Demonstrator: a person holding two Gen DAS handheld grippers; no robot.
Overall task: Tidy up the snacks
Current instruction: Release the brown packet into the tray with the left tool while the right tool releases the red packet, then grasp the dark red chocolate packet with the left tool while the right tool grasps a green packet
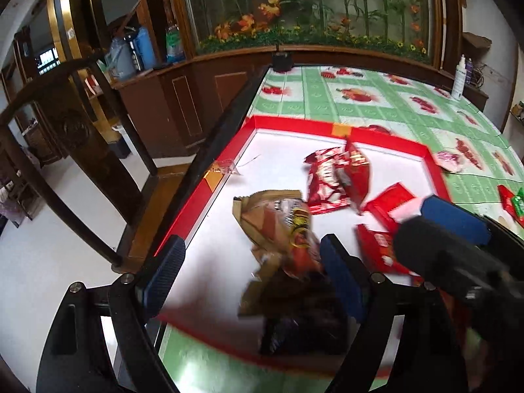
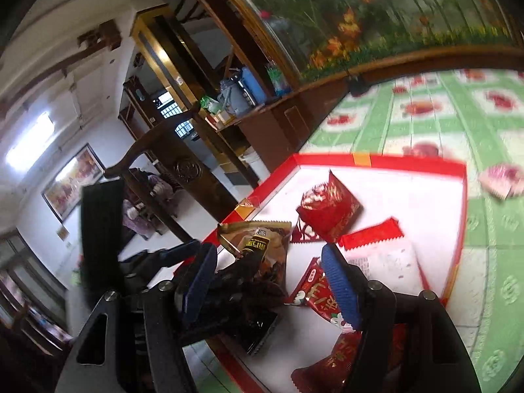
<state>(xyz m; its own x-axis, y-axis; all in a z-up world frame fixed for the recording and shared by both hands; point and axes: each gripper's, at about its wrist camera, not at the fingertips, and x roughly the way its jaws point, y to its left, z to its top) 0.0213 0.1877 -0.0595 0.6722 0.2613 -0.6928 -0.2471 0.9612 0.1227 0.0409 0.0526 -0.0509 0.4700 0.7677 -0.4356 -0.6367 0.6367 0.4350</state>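
Red-rimmed tray with a white floor sits on the green-checked surface, holding most of the snacks.

Left wrist view: left gripper hangs over the tray's near end, jaws wide apart, nothing pressed between the pads. A brown snack bag lies crumpled in the gap, apparently resting on the tray, not gripped. At 12 o'clock of it, two red packets lean together. At 3 o'clock, flat red wrappers, partly covered by the right gripper coming in from the right edge. Loose pink packet outside the tray at 2 o'clock; red-and-green pieces at the frame's right edge, also outside.

Right wrist view: right gripper partly open, pads clear of everything; whether a wrapper sits just under the fingertips, cannot tell, blur. Brown bag at 12 o'clock between the fingers, red-and-white packet at 2 o'clock. Left gripper shows beside it.

Step, as judged: between picks, both grippers empty over the tray. Next move calls for swinging out to a stray on the surface at 2 o'clock, closing on a flat edge, and carrying it over the rim.
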